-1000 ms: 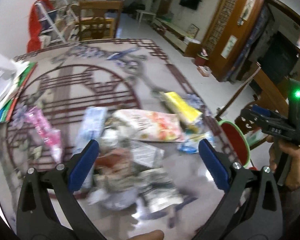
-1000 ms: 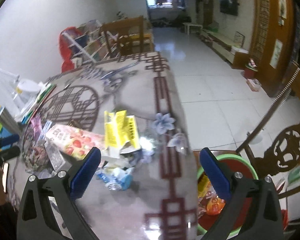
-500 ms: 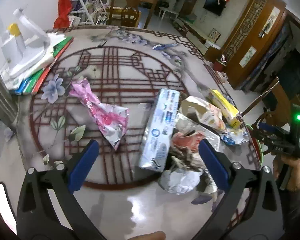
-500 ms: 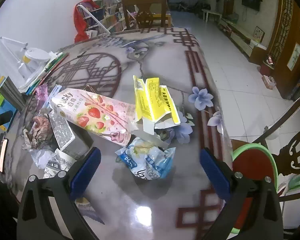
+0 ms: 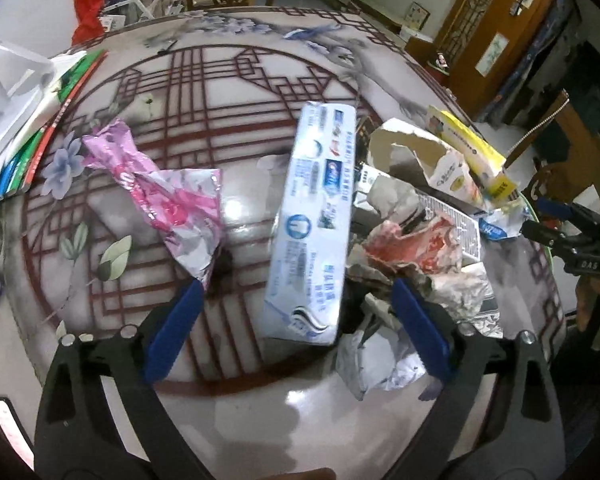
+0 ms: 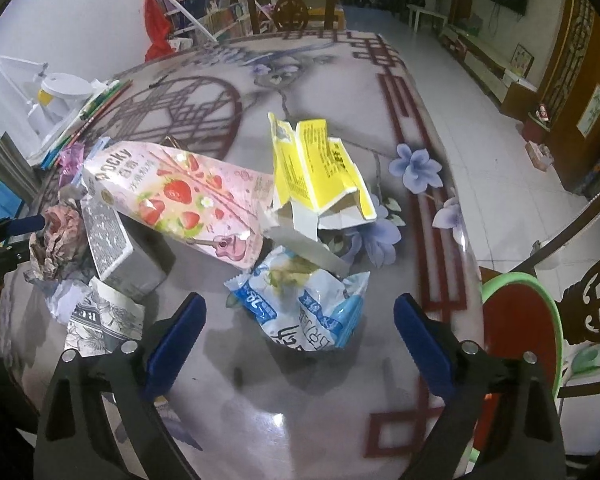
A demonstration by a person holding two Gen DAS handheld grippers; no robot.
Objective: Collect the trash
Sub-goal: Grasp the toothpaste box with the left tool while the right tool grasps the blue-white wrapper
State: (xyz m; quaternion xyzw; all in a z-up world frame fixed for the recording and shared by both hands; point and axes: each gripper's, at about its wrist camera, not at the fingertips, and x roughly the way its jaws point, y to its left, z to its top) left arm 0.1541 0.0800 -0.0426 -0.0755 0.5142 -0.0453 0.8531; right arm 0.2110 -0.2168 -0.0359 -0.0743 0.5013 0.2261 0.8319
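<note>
a glossy patterned table [image 5: 228, 92] is seen, strewn with a pink wrapper [image 5: 168, 196], a toothpaste box [image 5: 316, 220], a pocky box [image 6: 180, 196], a yellow carton [image 6: 316, 160] and a blue bag [image 6: 304, 304]; books [image 5: 32, 120] are stacked far left.

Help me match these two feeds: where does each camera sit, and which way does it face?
Left wrist: on the left gripper, looking down at the toothpaste box; its open blue fingers show, right gripper at the edge.
Right wrist: on the right gripper, facing the blue wrapper; open fingers show.
Shared: yellow box, table.
</note>
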